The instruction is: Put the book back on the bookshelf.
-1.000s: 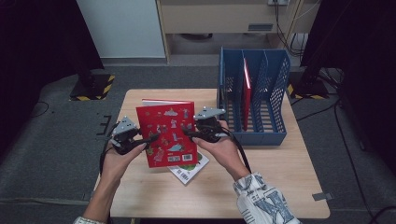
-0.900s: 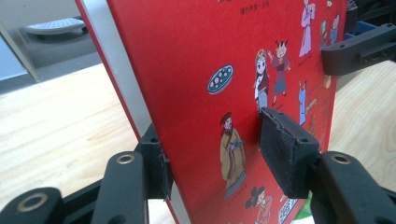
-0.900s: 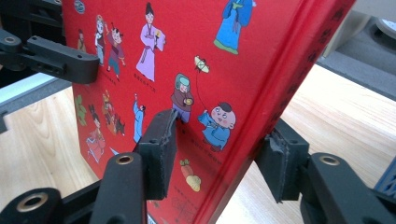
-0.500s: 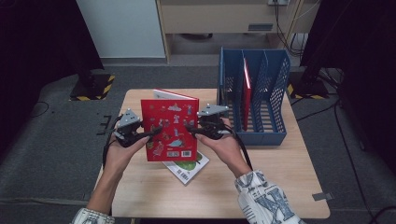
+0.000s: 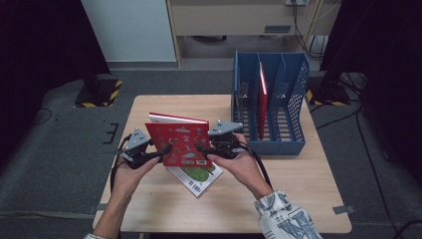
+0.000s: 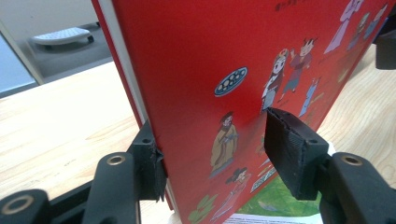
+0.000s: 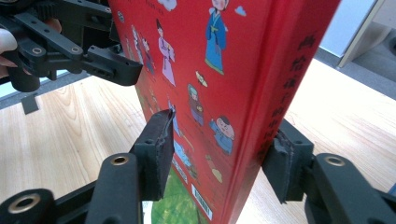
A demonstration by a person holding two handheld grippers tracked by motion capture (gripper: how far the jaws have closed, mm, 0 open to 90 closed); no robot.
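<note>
A red picture book [image 5: 179, 144] stands nearly upright over the table, its lower edge on a green-and-white book [image 5: 199, 177] that lies flat. My left gripper [image 5: 161, 149] straddles the book's left edge. In the left gripper view one jaw touches the back of the red book [image 6: 210, 70], and the other pad [image 6: 289, 149] stands a little off the front cover. These jaws have just been opening with the book between them. My right gripper [image 5: 204, 148] holds the spine side. There one pad [image 7: 159, 140] lies on the cover and the other on the back. Its jaws have just eased slightly.
A blue slotted file rack [image 5: 278, 99] stands at the table's right rear with a thin red book [image 5: 263, 99] upright in one slot. The wooden table [image 5: 298, 189] has bare room in front of the rack and at the left rear.
The red book has tipped from cover-up toward upright, and its page edge now shows at the top. It has sunk onto the green book. Both hands have stayed at its sides.
</note>
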